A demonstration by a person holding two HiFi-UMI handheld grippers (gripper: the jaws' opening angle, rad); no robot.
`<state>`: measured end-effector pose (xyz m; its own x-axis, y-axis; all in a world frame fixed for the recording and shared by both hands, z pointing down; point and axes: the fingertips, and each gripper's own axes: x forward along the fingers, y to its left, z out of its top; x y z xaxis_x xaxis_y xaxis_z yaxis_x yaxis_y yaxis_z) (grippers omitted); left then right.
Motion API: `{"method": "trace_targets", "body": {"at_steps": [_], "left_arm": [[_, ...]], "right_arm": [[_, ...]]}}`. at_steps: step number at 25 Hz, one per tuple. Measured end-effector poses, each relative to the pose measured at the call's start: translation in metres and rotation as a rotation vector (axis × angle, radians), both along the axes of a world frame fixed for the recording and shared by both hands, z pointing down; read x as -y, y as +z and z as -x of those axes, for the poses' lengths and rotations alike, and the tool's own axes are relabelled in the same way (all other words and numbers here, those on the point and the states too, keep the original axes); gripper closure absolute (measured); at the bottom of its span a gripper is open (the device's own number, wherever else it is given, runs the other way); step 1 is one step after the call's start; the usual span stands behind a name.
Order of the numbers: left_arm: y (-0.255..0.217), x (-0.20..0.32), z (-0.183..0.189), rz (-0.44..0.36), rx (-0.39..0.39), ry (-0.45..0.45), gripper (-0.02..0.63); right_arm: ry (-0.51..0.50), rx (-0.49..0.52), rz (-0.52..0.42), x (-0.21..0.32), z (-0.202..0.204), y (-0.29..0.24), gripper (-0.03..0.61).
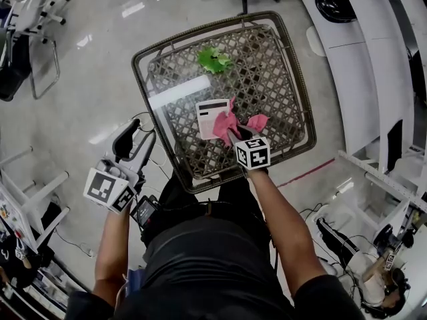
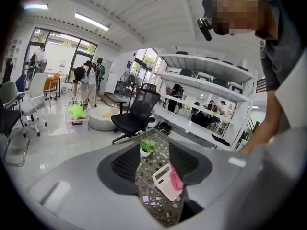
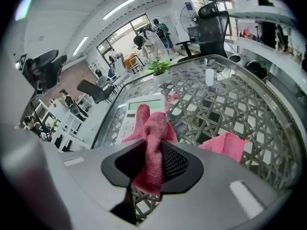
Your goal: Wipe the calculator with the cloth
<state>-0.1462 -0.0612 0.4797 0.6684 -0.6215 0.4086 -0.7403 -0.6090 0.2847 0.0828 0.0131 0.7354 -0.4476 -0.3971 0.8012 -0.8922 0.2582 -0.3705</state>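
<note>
nearest the person, the left gripper [image 1: 137,139] hangs off the table, out past its 8 o'clock corner. its jaws stand apart with nothing between them; its own view looks through the gap at the tabletop. the right gripper [image 1: 235,133] reaches in over the near rim at about 6 o'clock, pointing steeply down, and its jaws are clamped on a bunched fold of the pink cloth [image 3: 153,128]. from the jaws the cloth runs up onto the near right part of the white calculator [image 1: 210,115], while a loose flap lies on the tabletop toward 3 o'clock. the calculator lies flat just short of the middle of the woven table [image 1: 280,92], a square top with a raised wicker rim that holds everything like a tray. farther in, near the 12 o'clock rim, a small green plant [image 2: 147,146] stands upright in a white pot. beyond the table, at 12 o'clock, a black office chair [image 2: 139,110] sits on the glossy floor [image 1: 100,59].
</note>
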Motion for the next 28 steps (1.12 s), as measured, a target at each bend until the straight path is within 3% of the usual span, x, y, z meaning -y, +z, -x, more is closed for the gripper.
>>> {"method": "trace_targets", "body": {"at_steps": [14,28], "left_arm": [[0.004,0.001,0.003,0.008,0.002,-0.007,0.402],[0.011,-0.003,0.028,0.019,0.000,-0.041,0.402]], "right_arm": [[0.051,0.004,-0.066,0.053,-0.013,-0.012,0.483],[0.040,0.034,-0.121,0.092,0.021,-0.024,0.483]]}}
